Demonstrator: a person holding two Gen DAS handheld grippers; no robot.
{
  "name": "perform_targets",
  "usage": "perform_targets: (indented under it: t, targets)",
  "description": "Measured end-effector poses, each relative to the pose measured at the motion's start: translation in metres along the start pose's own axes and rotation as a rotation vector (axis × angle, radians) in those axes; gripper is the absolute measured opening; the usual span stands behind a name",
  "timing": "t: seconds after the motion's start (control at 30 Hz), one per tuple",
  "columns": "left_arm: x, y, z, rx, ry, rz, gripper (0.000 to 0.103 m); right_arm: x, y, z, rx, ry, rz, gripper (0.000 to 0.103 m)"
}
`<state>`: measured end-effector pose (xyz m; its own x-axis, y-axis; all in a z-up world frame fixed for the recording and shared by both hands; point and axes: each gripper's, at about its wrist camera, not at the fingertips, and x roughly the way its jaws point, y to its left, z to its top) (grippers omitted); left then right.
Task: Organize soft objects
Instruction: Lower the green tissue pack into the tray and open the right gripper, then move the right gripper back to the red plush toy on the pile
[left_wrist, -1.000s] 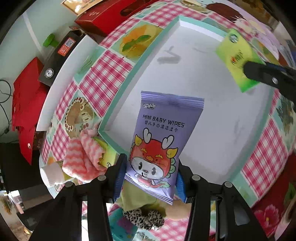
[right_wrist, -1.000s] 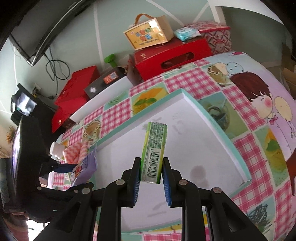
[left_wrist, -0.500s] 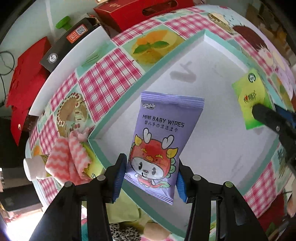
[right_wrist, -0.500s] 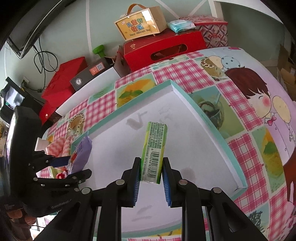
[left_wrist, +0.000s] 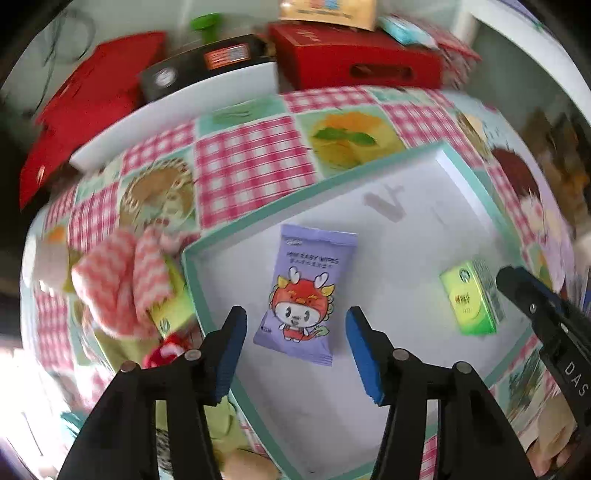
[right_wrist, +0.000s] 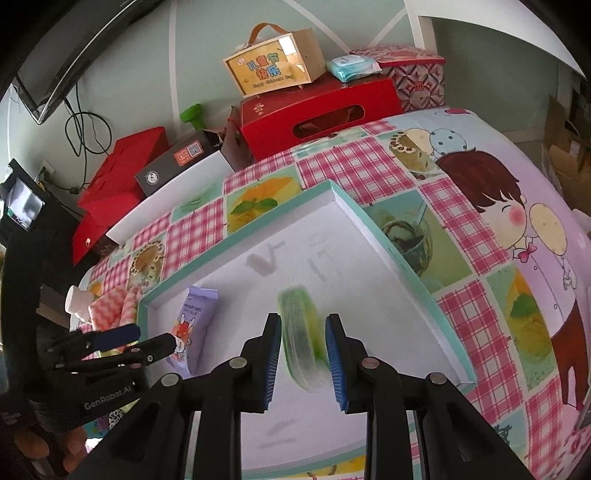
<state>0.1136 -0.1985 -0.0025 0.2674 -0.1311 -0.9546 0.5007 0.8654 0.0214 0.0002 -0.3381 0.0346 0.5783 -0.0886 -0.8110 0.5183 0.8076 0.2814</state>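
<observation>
The left gripper (left_wrist: 295, 332) has just been opening, and its jaws stand clear of the purple wipes pack (left_wrist: 303, 295) lying in the near-left corner of the white tray (left_wrist: 369, 424). The right gripper (right_wrist: 303, 354), jaws also just opening, has the blurred green pack (right_wrist: 301, 332) loose between its pads, further right in the tray.

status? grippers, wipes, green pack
Left gripper open, jaws just widened; baby wipes released, flat in tray. Right gripper just easing open, green pack blurred between fingers. Nothing in the way.

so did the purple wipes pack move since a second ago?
Yes. The wipes pack left the left gripper pads and now lies on the tray floor, near its corner.
</observation>
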Motion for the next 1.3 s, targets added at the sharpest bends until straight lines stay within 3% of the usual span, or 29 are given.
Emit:
perform_targets:
  t: [0.17,0.2,0.23,0.27,0.33,0.4,0.53,0.9,1.3]
  targets:
    - [0.000,0.014,-0.016,-0.119,-0.040,0.000,0.058,0.002,0.003,-0.001,-0.024,0.006,-0.027,0.044]
    - [0.000,0.017,-0.017,-0.140,-0.048,-0.003,0.059,0.002,0.003,-0.001,-0.030,0.004,-0.031,0.056]
    - [-0.001,0.019,-0.018,-0.157,-0.056,-0.008,0.070,0.002,0.005,-0.001,-0.038,-0.001,-0.037,0.072]
    - [-0.003,0.021,-0.019,-0.174,-0.068,-0.013,0.082,0.001,0.006,-0.001,-0.048,-0.011,-0.046,0.078]
    - [-0.007,0.027,-0.019,-0.208,-0.107,-0.014,0.085,0.000,0.009,-0.001,-0.065,-0.026,-0.061,0.097]
    - [-0.011,0.033,-0.019,-0.228,-0.132,-0.005,0.086,-0.001,0.010,-0.001,-0.070,-0.033,-0.064,0.103]
    - [-0.014,0.046,-0.023,-0.268,-0.164,-0.004,0.092,0.002,0.013,-0.001,-0.076,-0.028,-0.071,0.103]
    - [-0.025,0.069,-0.030,-0.340,-0.207,-0.057,0.092,0.007,0.022,-0.002,-0.102,-0.034,-0.089,0.103]
    - [-0.032,0.089,-0.034,-0.374,-0.236,-0.058,0.095,0.011,0.035,-0.008,-0.131,-0.030,-0.081,0.103]
